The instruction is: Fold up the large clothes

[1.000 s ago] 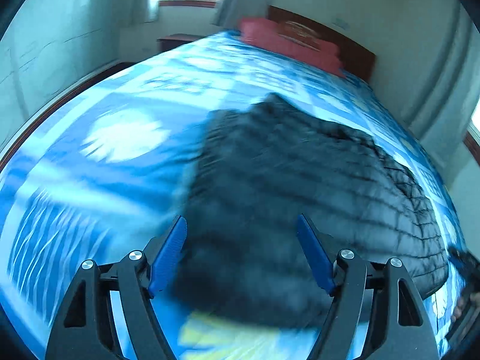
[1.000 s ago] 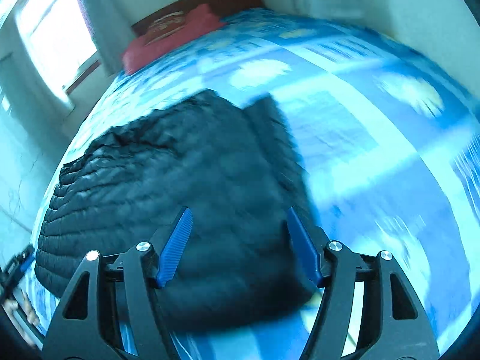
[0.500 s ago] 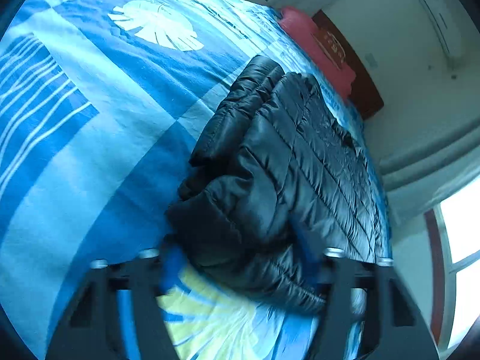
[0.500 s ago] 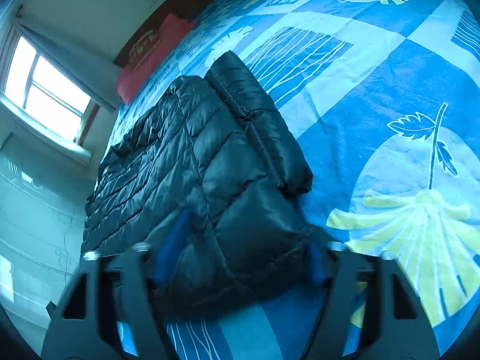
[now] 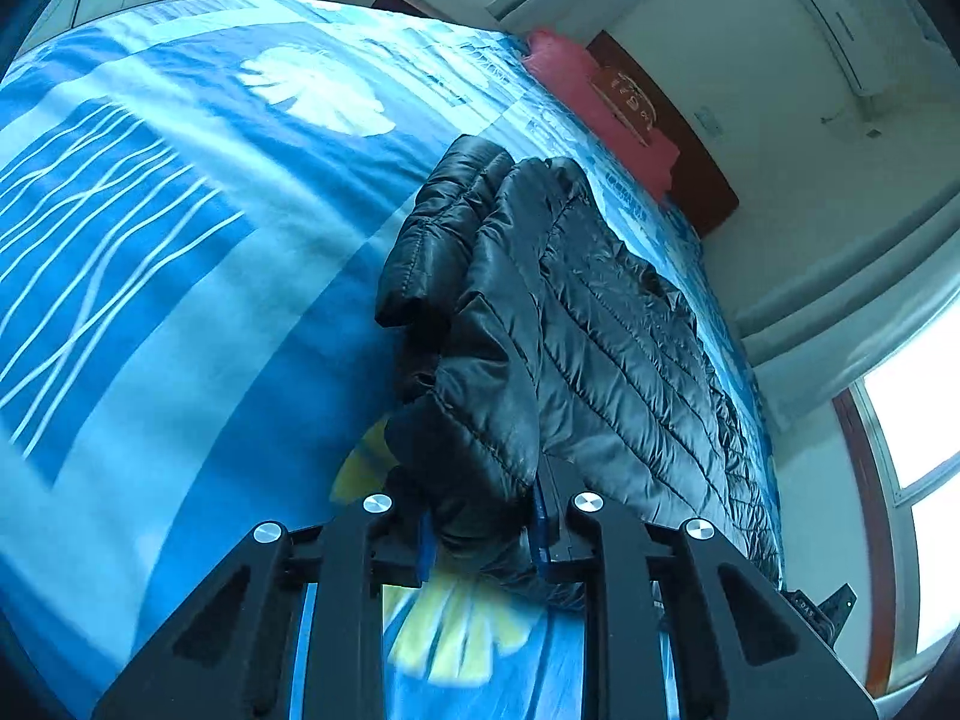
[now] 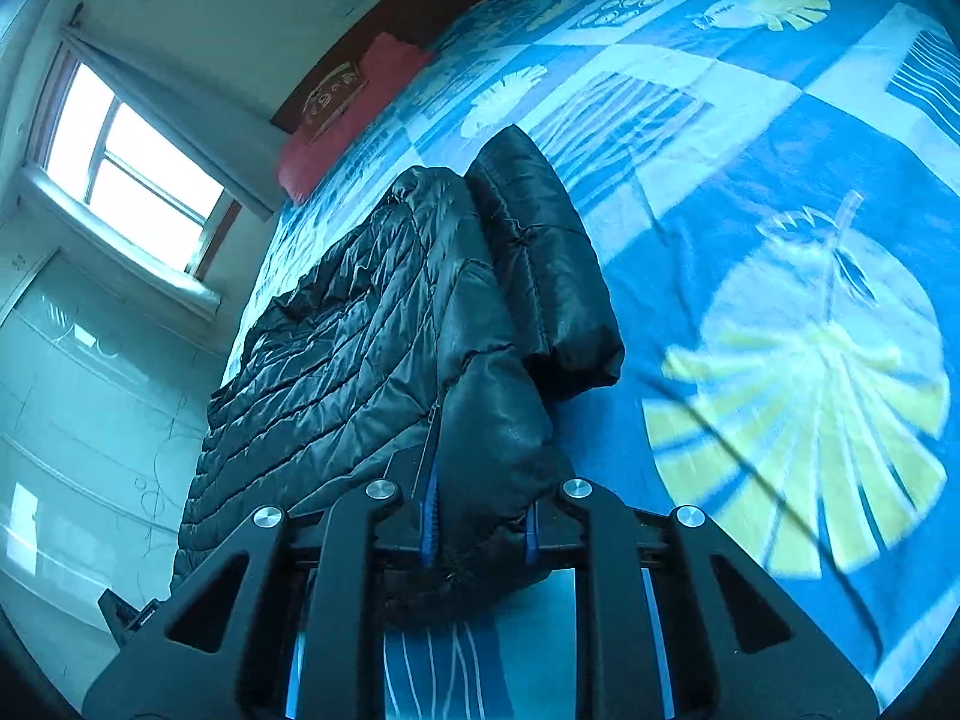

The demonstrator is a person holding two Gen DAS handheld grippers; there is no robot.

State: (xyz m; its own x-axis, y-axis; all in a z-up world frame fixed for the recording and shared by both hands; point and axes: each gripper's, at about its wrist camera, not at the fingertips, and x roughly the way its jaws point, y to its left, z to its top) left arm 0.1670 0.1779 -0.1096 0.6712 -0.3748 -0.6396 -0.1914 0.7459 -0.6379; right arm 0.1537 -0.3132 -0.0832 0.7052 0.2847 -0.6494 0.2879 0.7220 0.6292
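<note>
A black quilted puffer jacket point(image 5: 600, 324) lies on a bed with a blue patterned bedspread point(image 5: 156, 252). My left gripper point(image 5: 480, 531) is shut on the jacket's near edge, with padded fabric bunched between its blue pads. In the right wrist view the same jacket point(image 6: 360, 336) stretches away to the left, with a folded sleeve point(image 6: 546, 252) lying along its right side. My right gripper point(image 6: 477, 525) is shut on another part of the jacket's near edge. Both held corners are raised a little off the bedspread point(image 6: 780, 192).
A red pillow point(image 5: 600, 102) lies at the head of the bed against a dark wooden headboard point(image 5: 678, 138). Windows point(image 6: 132, 162) with curtains and pale walls surround the bed. An air conditioner point(image 5: 840, 12) hangs high on the wall.
Both grippers were open above the jacket's near edge. They came down over it and closed on the fabric. The held edge now stands slightly lifted.
</note>
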